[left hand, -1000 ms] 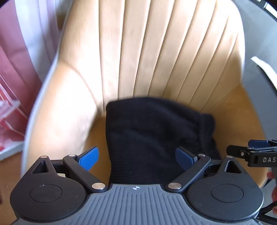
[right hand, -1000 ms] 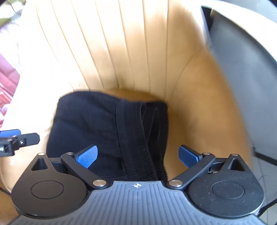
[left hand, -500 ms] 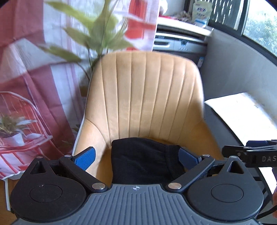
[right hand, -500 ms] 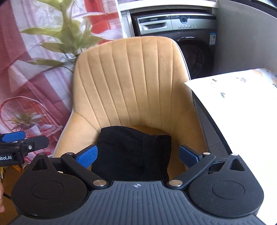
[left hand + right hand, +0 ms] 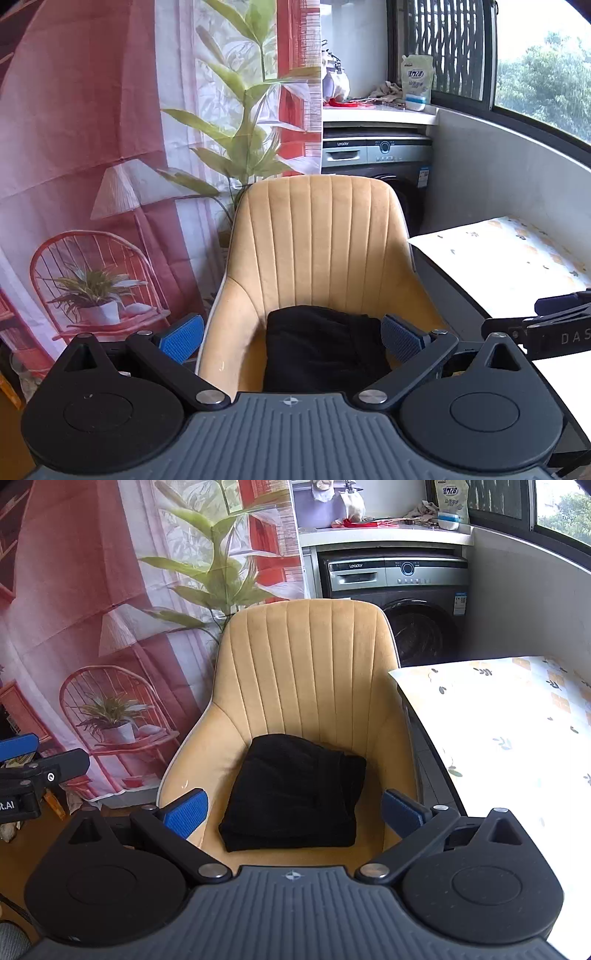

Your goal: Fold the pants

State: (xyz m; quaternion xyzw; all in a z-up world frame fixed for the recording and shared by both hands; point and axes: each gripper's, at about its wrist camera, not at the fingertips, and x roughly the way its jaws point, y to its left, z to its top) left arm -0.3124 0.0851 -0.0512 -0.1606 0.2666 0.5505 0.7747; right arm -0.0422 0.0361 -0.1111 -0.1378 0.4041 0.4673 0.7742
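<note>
Resting folded pants on chair

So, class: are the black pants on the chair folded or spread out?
Folded: the black pants lie as a compact layered rectangle on the chair seat, stacked edges visible.

Black claw arms, blue ribbed pads.

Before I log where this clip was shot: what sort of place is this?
Probably a home laundry corner or enclosed balcony: a front-loading washing machine under a counter holding a detergent pouch, a large window, and folded black pants on a tan chair.
</note>
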